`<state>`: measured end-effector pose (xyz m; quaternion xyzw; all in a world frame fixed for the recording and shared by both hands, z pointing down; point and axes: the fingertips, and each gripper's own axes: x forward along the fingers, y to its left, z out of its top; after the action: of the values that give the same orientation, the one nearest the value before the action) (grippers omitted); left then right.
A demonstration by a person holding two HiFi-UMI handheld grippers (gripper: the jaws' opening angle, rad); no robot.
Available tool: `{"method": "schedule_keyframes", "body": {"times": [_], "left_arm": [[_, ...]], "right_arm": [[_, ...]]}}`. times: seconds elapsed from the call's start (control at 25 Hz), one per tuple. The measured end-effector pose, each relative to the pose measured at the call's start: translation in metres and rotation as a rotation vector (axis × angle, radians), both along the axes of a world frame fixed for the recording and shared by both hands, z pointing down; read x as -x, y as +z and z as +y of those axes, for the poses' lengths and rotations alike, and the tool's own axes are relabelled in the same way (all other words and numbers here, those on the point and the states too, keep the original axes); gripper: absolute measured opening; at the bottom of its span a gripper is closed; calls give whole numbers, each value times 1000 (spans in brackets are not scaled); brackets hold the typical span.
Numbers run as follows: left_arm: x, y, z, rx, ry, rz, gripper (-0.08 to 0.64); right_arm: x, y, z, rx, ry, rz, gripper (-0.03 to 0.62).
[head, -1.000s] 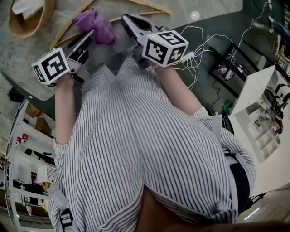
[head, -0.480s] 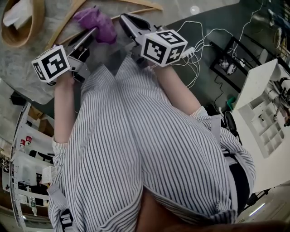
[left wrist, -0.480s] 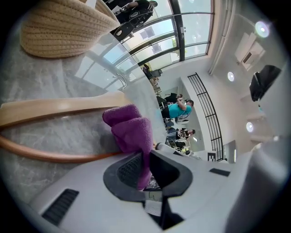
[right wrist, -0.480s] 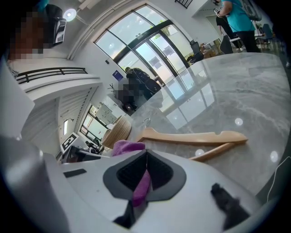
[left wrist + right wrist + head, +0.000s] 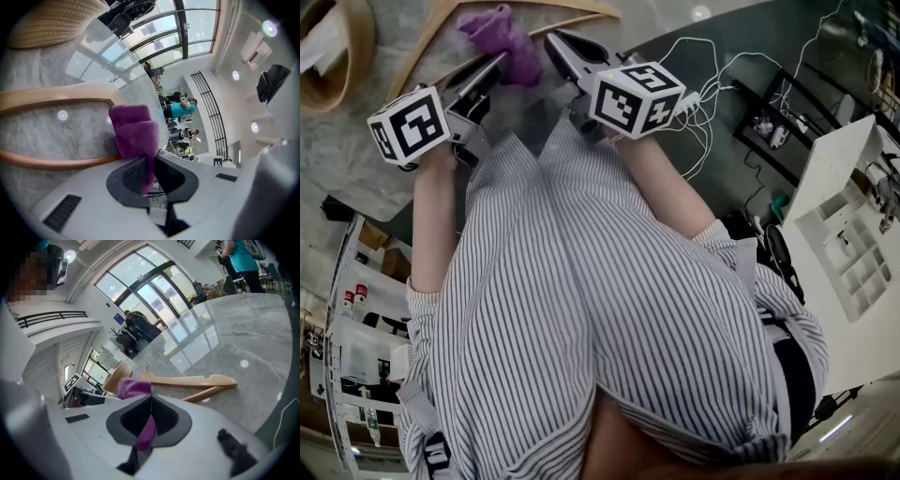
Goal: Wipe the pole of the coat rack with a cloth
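The left gripper [image 5: 151, 164] is clenched on a purple cloth [image 5: 135, 131]. A thin fold runs down between its dark pads, and the rest of the cloth bunches up above the jaw tips at the centre of the left gripper view. The right gripper [image 5: 150, 401] is closed on the same cloth, with a purple strip pinched where its two pads meet. A lump of cloth shows just past the tips, left of centre in the right gripper view.

In the head view both grippers sit at the top of the frame. The left one points up and to the right, the right one up and to the left, and the cloth lies between their tips at the upper edge.

A wooden hanger [image 5: 56, 99] lies on the grey marbled table [image 5: 42, 136] behind the cloth, its arms running off to the left in the left gripper view. A woven basket [image 5: 51, 21] sits in the upper left corner of that view.

A striped shirt [image 5: 581, 281] fills the middle and lower part of the head view. White cables [image 5: 703, 66] trail on the dark floor at the upper right.
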<state>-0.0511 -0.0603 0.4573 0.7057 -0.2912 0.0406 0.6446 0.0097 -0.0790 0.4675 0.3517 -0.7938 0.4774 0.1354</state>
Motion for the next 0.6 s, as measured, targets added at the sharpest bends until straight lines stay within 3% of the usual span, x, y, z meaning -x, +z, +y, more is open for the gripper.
{"method": "schedule_keyframes", "body": {"times": [0.6], "left_arm": [[-63, 4, -19, -14, 53, 22, 51]], "right_arm": [[-45, 6, -5, 13, 19, -1, 15]]}}
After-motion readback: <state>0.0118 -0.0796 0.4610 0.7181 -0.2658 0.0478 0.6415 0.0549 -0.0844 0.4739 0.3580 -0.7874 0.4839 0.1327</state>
